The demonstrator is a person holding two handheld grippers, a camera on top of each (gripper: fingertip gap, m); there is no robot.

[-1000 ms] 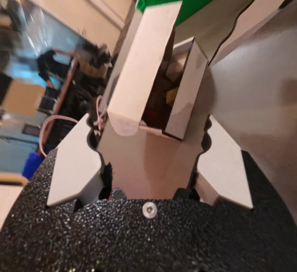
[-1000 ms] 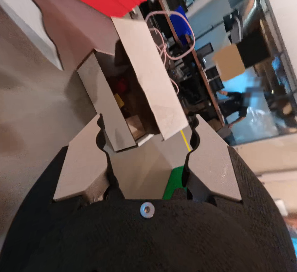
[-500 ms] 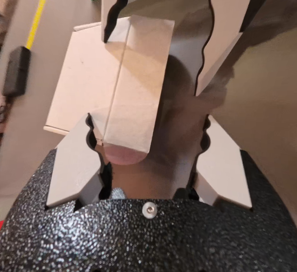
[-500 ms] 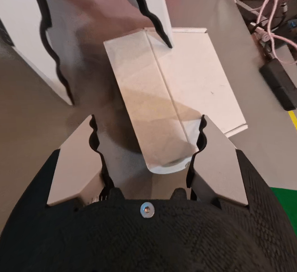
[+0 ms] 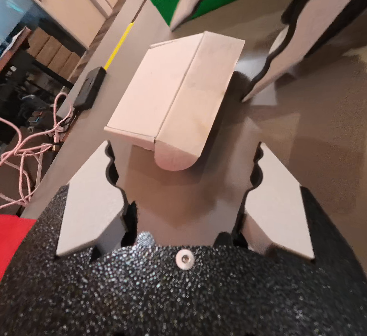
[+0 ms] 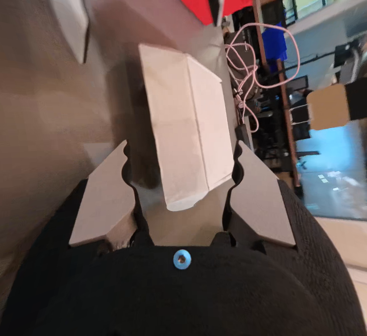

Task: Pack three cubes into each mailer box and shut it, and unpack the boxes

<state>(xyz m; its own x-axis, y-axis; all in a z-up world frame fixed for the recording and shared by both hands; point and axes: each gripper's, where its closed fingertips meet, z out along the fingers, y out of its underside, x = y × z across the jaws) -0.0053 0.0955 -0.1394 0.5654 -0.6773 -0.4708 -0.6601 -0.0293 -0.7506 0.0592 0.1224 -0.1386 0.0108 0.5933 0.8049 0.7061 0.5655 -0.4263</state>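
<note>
both my tongs, left (image 5: 183, 164) and right (image 6: 181, 162), stand released and grasp nothing. a second ago the white mailer box (image 5: 168, 96) gaped; now its lid is down on the table (image 5: 297, 148), front flap seemingly untucked.

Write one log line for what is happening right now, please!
stage: closing box | white box: on table, lid down, front flap untucked | left gripper: open, empty | right gripper: open, empty | cubes: not visible
</note>
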